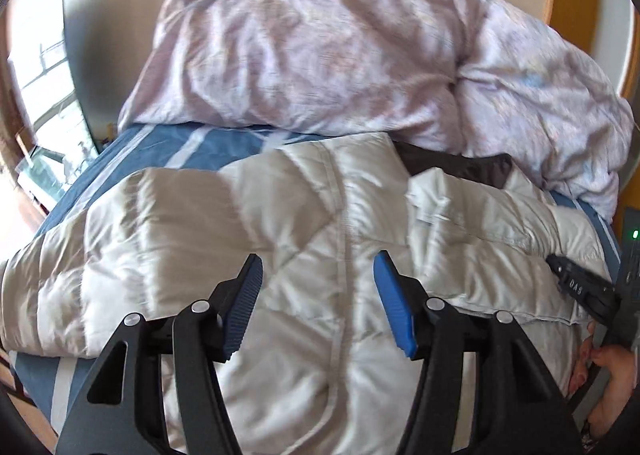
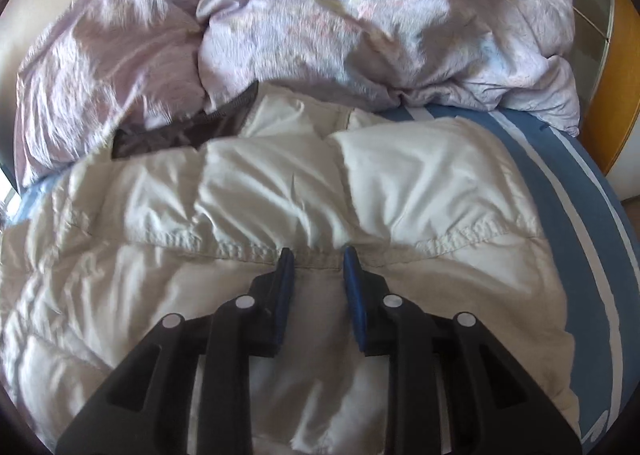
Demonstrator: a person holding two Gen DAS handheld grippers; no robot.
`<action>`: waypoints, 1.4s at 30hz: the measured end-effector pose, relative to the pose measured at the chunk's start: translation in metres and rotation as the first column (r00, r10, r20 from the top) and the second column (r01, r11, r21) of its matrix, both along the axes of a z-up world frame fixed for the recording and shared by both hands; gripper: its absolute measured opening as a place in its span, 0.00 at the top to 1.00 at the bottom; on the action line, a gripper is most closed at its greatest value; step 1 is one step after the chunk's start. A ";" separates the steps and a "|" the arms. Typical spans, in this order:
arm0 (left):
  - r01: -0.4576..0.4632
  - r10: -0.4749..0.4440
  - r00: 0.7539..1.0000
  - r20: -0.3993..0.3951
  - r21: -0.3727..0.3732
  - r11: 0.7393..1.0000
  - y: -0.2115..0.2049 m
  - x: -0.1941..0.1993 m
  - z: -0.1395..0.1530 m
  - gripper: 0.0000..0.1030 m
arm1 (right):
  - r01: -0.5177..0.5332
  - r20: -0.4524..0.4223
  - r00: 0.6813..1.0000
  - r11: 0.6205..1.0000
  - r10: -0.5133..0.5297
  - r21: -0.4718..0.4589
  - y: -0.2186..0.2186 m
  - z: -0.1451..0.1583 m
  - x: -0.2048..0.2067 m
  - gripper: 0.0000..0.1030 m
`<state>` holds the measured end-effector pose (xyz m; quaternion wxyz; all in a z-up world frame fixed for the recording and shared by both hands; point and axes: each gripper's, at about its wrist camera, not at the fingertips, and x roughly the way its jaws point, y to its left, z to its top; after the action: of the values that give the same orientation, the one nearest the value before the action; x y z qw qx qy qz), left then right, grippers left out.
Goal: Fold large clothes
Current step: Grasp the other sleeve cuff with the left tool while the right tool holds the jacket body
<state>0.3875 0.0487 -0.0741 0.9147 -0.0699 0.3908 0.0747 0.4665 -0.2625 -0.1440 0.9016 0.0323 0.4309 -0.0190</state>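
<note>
A white quilted puffer jacket (image 1: 304,215) lies spread on the bed; it also shows in the right wrist view (image 2: 280,191). Its dark brown lining (image 1: 460,165) shows at the far side, and in the right wrist view (image 2: 188,131). My left gripper (image 1: 318,267) is open and empty just above the jacket's middle. My right gripper (image 2: 318,253) is open with a narrower gap, its tips at a stitched seam (image 2: 248,251) of the jacket, holding nothing. The right gripper also shows at the right edge of the left wrist view (image 1: 576,283).
A crumpled lilac duvet (image 1: 320,51) is piled at the far side of the bed, also in the right wrist view (image 2: 360,15). The blue sheet with white stripes (image 1: 168,143) covers the mattress (image 2: 568,191). A window (image 1: 44,95) is at left, wooden furniture (image 2: 624,75) at right.
</note>
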 end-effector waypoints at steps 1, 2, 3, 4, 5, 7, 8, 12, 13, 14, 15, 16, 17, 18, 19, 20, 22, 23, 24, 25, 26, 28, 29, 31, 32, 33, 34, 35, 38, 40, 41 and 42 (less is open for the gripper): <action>-0.016 0.016 1.000 -0.002 -0.007 1.000 0.007 -0.002 -0.001 0.43 | -0.005 -0.001 1.000 1.000 0.005 -0.019 0.003 -0.003 0.001 0.74; -0.039 0.039 0.999 -0.005 -0.014 0.999 0.017 -0.005 -0.001 0.42 | -0.006 0.004 1.000 0.999 0.006 -0.037 0.005 -0.007 0.001 0.74; -0.057 0.057 0.998 -0.009 -0.017 0.998 0.025 -0.007 -0.003 0.40 | -0.005 0.006 1.000 0.999 0.005 -0.046 0.006 -0.008 0.001 0.74; -0.074 0.074 0.997 -0.014 -0.017 0.997 0.032 -0.010 -0.004 0.37 | -0.004 0.005 1.000 0.999 0.004 -0.054 0.007 -0.009 0.001 0.74; -0.096 0.096 0.995 -0.018 -0.016 0.995 0.040 -0.013 -0.006 0.35 | -0.003 0.004 1.000 0.998 0.003 -0.060 0.008 -0.009 0.001 0.74; -0.126 0.125 0.992 -0.022 -0.019 0.992 0.053 -0.018 -0.008 0.35 | -0.003 0.003 1.000 0.998 0.003 -0.067 0.008 -0.008 0.002 0.74; -0.143 0.143 0.989 -0.028 -0.020 0.990 0.061 -0.021 -0.011 0.35 | -0.003 0.003 1.000 0.998 0.003 -0.067 0.008 -0.008 0.001 0.74; -0.213 0.211 0.976 -0.047 -0.045 0.976 0.089 -0.035 -0.018 0.35 | -0.003 0.004 1.000 0.997 0.003 -0.073 0.009 -0.008 0.002 0.74; -0.227 0.225 0.973 -0.047 -0.054 0.972 0.095 -0.038 -0.019 0.35 | -0.002 0.004 1.000 0.997 0.003 -0.075 0.010 -0.008 0.002 0.74; -0.248 0.246 0.968 -0.049 -0.056 0.967 0.103 -0.042 -0.021 0.35 | -0.002 0.004 1.000 0.997 0.003 -0.077 0.010 -0.007 0.002 0.74; -0.269 0.266 0.963 -0.054 -0.053 0.962 0.109 -0.047 -0.022 0.35 | -0.002 0.004 1.000 0.997 0.003 -0.076 0.010 -0.007 0.002 0.74; -0.295 0.292 0.955 -0.055 -0.053 0.954 0.117 -0.053 -0.024 0.35 | -0.003 0.004 1.000 0.997 0.003 -0.073 0.009 -0.007 0.002 0.74; -0.314 0.311 0.949 -0.057 -0.056 0.948 0.122 -0.058 -0.025 0.33 | -0.002 0.004 1.000 0.998 0.003 -0.070 0.010 -0.007 0.002 0.74; -0.340 0.336 0.940 -0.063 -0.063 0.938 0.129 -0.065 -0.027 0.31 | -0.002 0.004 1.000 0.998 0.003 -0.069 0.010 -0.007 0.002 0.74; -0.377 0.372 0.926 -0.071 -0.078 0.923 0.139 -0.073 -0.028 0.26 | -0.002 0.004 1.000 0.997 0.002 -0.071 0.009 -0.007 0.002 0.74; -0.404 0.399 0.914 -0.076 -0.092 0.910 0.146 -0.079 -0.030 0.23 | -0.002 0.004 1.000 0.997 0.003 -0.072 0.010 -0.007 0.002 0.74; -0.465 0.458 0.885 -0.081 -0.127 0.876 0.162 -0.093 -0.033 0.23 | -0.002 0.004 1.000 0.998 0.002 -0.070 0.009 -0.007 0.002 0.74; -0.494 0.487 0.869 -0.087 -0.142 0.858 0.171 -0.100 -0.034 0.23 | -0.002 0.004 1.000 0.997 0.002 -0.071 0.009 -0.007 0.001 0.74; -0.518 0.510 0.855 -0.093 -0.157 0.841 0.179 -0.105 -0.035 0.23 | -0.002 0.005 1.000 0.997 0.002 -0.071 0.009 -0.007 0.001 0.74; -0.542 0.533 0.840 -0.098 -0.171 0.822 0.185 -0.111 -0.036 0.23 | -0.002 0.005 1.000 0.997 0.002 -0.071 0.009 -0.007 0.001 0.74; -0.575 0.566 0.818 -0.103 -0.182 0.798 0.193 -0.119 -0.037 0.23 | -0.002 0.005 1.000 0.998 0.002 -0.070 0.009 -0.007 0.001 0.74; -0.618 0.611 0.785 -0.101 -0.184 0.764 0.201 -0.129 -0.038 0.23 | -0.002 0.005 1.000 0.998 0.002 -0.066 0.009 -0.007 0.001 0.74; -0.638 0.631 0.769 -0.099 -0.178 0.749 0.205 -0.134 -0.039 0.23 | -0.002 0.005 1.000 0.998 0.002 -0.066 0.009 -0.007 0.001 0.74; -0.679 0.673 0.733 -0.103 -0.183 0.711 0.215 -0.143 -0.042 0.23 | -0.002 0.006 1.000 0.998 0.002 -0.065 0.009 -0.007 0.001 0.74; -0.692 0.686 0.720 -0.110 -0.196 0.695 0.219 -0.145 -0.045 0.24 | -0.002 0.005 1.000 0.998 0.002 -0.066 0.009 -0.007 0.001 0.74; -0.709 0.702 0.701 -0.123 -0.217 0.671 0.224 -0.149 -0.049 0.24 | -0.002 0.005 1.000 0.998 0.002 -0.066 0.009 -0.007 0.001 0.74; -0.721 0.713 0.688 -0.134 -0.235 0.651 0.229 -0.153 -0.052 0.24 | -0.002 0.005 1.000 0.998 0.002 -0.066 0.009 -0.007 0.001 0.74; -0.739 0.730 0.667 -0.149 -0.260 0.622 0.234 -0.157 -0.057 0.24 | -0.002 0.005 1.000 0.998 0.002 -0.065 0.009 -0.007 0.001 0.74; -0.750 0.749 0.644 -0.159 -0.324 0.576 0.244 -0.164 -0.067 0.24 | -0.001 0.005 1.000 0.998 0.002 -0.066 0.008 -0.008 0.001 0.74; -0.750 0.761 0.636 -0.130 -0.337 0.569 0.246 -0.164 -0.065 0.24 | -0.001 0.006 1.000 0.998 0.002 -0.064 0.008 -0.008 0.001 0.74; -0.744 0.762 0.635 -0.124 -0.363 0.561 0.249 -0.164 -0.066 0.24 | -0.001 0.006 1.000 0.998 0.002 -0.064 0.009 -0.008 0.001 0.74; -0.745 0.770 0.628 -0.116 -0.376 0.551 0.250 -0.167 -0.065 0.24 | -0.001 0.006 1.000 0.998 0.002 -0.065 0.009 -0.007 0.001 0.74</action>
<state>0.2209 0.2987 -0.1394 0.7713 -0.4134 0.3003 0.3796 0.4677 -0.2537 -0.1514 0.9035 0.0026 0.4274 -0.0323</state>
